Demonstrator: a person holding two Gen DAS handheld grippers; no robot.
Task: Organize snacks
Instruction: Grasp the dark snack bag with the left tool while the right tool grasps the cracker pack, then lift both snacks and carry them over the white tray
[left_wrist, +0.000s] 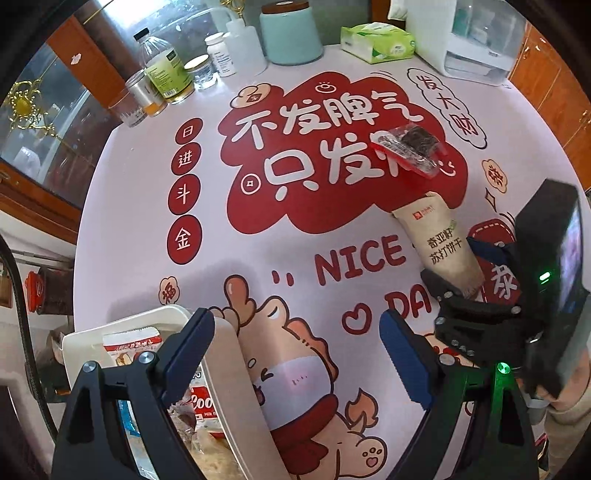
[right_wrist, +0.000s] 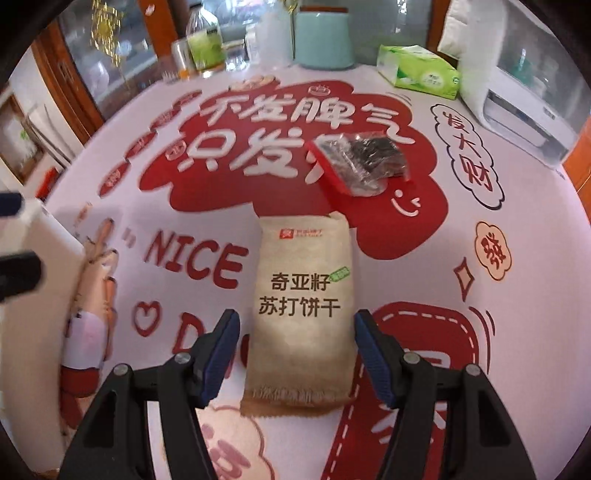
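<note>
Left wrist view: left gripper (left_wrist: 299, 356) has its fingers (left_wrist: 188, 354) spread wide with nothing between them, hovering over the desk (left_wrist: 140, 206) beside a white bin (left_wrist: 229, 373) at lower left that holds wrapped snacks. Beige cracker pack (left_wrist: 439, 243) lies flat on the desk at right, with the right gripper (left_wrist: 476, 280) over its near end. Red-edged clear packet (left_wrist: 410, 147) with dark contents sits just beyond it. Bottles and a teal canister (left_wrist: 290, 33) line the far edge. Right wrist view: right gripper (right_wrist: 297, 354) fingers (right_wrist: 221, 354) spread, straddling the cracker pack's (right_wrist: 301, 306) lower half; pads look just clear of its sides, no visible squeeze. Clear packet (right_wrist: 364, 164) lies just past the pack's top end; tissue pack (right_wrist: 419, 72) at far right.
</note>
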